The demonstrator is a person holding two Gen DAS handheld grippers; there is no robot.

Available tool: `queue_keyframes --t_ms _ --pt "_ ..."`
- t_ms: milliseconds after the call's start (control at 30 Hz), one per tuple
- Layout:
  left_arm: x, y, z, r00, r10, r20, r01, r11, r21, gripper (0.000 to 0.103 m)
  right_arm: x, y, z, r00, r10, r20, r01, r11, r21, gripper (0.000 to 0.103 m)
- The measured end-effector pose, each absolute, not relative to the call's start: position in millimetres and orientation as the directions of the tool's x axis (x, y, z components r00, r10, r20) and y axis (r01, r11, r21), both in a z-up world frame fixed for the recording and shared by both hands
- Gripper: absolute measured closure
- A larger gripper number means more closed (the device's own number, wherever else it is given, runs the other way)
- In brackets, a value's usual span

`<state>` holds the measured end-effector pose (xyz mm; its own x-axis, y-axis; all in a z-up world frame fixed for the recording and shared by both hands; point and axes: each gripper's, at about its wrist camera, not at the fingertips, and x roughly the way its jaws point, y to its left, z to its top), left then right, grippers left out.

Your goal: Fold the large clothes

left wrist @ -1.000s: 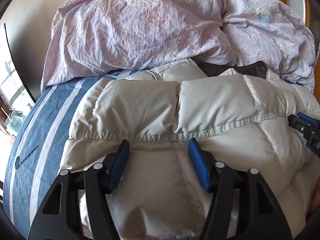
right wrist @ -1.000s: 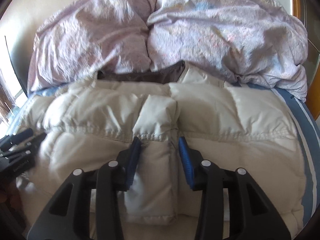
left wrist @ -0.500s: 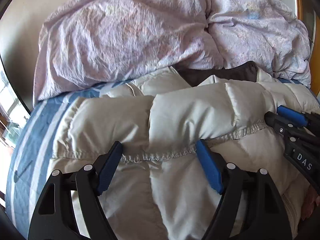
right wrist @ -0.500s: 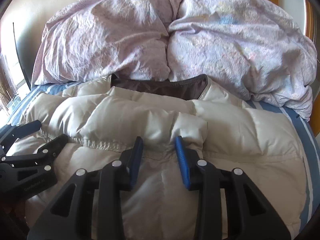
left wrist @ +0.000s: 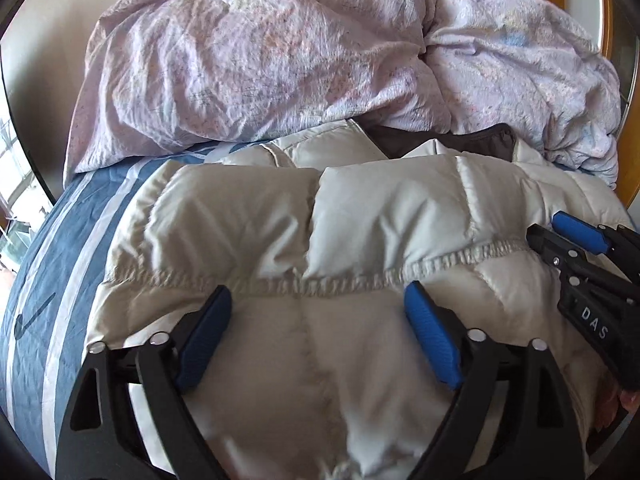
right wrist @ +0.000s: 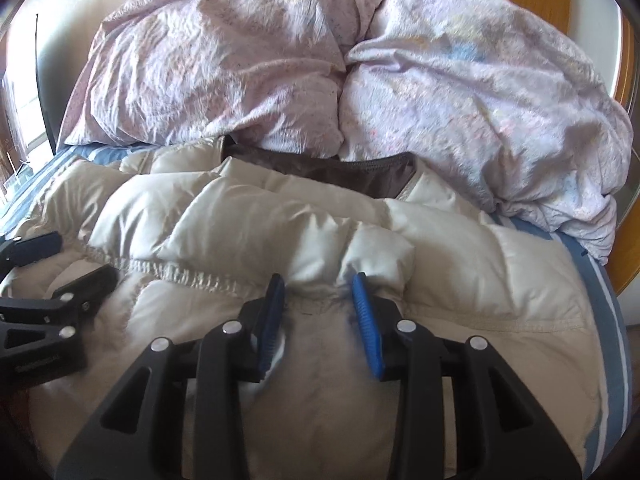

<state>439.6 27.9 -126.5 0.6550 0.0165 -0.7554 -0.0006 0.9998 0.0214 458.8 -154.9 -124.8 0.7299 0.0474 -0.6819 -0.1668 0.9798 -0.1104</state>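
Left wrist view. The cream down jacket [left wrist: 360, 240] lay on the striped blue sheet [left wrist: 48, 280] of the bed, its brown-lined collar [left wrist: 460, 142] touching the crumpled lilac duvet [left wrist: 280, 60] at the far end. A padded layer ending in an elastic hem [left wrist: 400, 276] lay folded over the body of the garment. The left gripper [left wrist: 318, 330] had its jaws spread wide over the jacket just short of that hem, pinching nothing. The right gripper [left wrist: 576, 240] entered at the right edge, side-on, so its jaw gap could not be judged from here.

Right wrist view. The right gripper [right wrist: 318, 312] had its jaws only partly parted, straddling a puff of fabric at the hem [right wrist: 200, 278]; whether the pads actually pinched cloth could not be told. The left gripper [right wrist: 56, 280] appeared at the left edge with its jaws apart, resting against the jacket [right wrist: 460, 264]. The duvet [right wrist: 480, 100] and sheet [right wrist: 600, 300] lay beyond and beside the jacket.

Progress, as a judgement: at least 1 fold seemed laid, with the folded layer sitting roughly flat; further folding toward a compact bundle probably remained.

Differences between views: only the left view showed the sheet's full stripes and the broad left flank of the jacket; only the right view showed the jacket's right edge, more of the open collar [right wrist: 340, 172], and the wooden bed frame [right wrist: 532, 0].
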Motion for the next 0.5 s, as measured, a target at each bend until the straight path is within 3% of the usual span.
queue_keyframes --t_ms 233,500 --pt "397 44 -111 0.65 -0.099 -0.753 0.078 0.995 -0.063 0.005 419 -189 -97 0.743 0.068 -0.666 -0.144 0.988 -0.06 0.046" --pt "332 85 -97 0.659 -0.066 -0.749 0.056 0.998 -0.039 0.006 343 -270 -78 0.742 0.048 -0.669 -0.099 0.994 -0.039 0.043"
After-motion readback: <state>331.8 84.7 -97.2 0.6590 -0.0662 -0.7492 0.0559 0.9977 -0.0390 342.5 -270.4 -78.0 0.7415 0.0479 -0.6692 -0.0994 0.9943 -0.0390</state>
